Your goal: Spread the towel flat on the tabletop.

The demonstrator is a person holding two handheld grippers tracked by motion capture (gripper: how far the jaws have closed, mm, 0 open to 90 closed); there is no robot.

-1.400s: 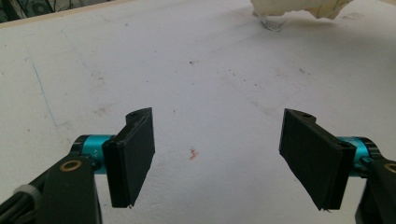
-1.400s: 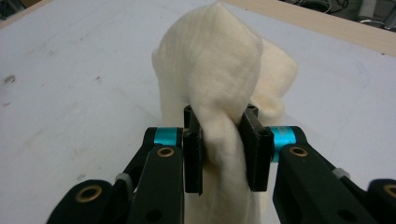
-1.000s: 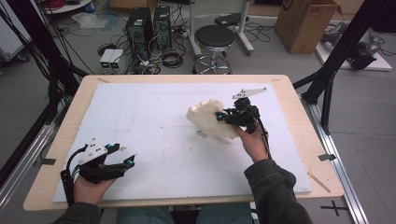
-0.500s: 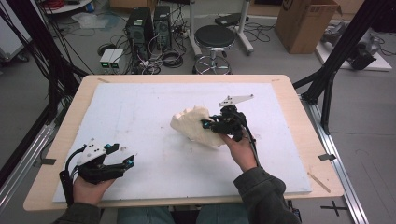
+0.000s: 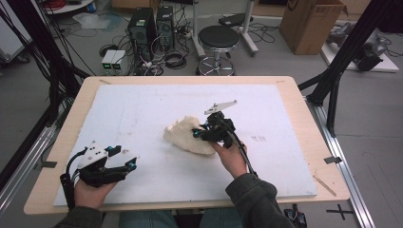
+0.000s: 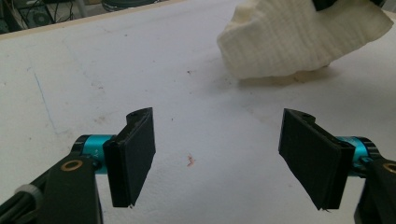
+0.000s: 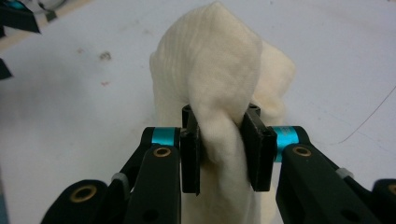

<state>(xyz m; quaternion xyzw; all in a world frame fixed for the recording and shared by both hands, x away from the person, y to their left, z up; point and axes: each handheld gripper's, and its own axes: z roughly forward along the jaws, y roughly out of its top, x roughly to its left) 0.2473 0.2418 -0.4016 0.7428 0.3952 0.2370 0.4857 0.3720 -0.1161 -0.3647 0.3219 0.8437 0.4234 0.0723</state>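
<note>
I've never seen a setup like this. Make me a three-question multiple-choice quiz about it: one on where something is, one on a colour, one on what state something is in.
1. Where does the cloth lie?
A. near the middle of the white board
B. on the floor
C. on the stool

2. What colour is the cloth?
A. red
B. cream
C. dark blue

3. How does the right gripper stand?
A. wide open over bare board
B. lying unused on the floor
C. shut on a fold of the cloth

Answers:
1. A, the high view shows it mid-board.
2. B, it looks pale cream in the gripper views.
3. C, its pads pinch a cloth fold, while the left gripper gapes open.
</note>
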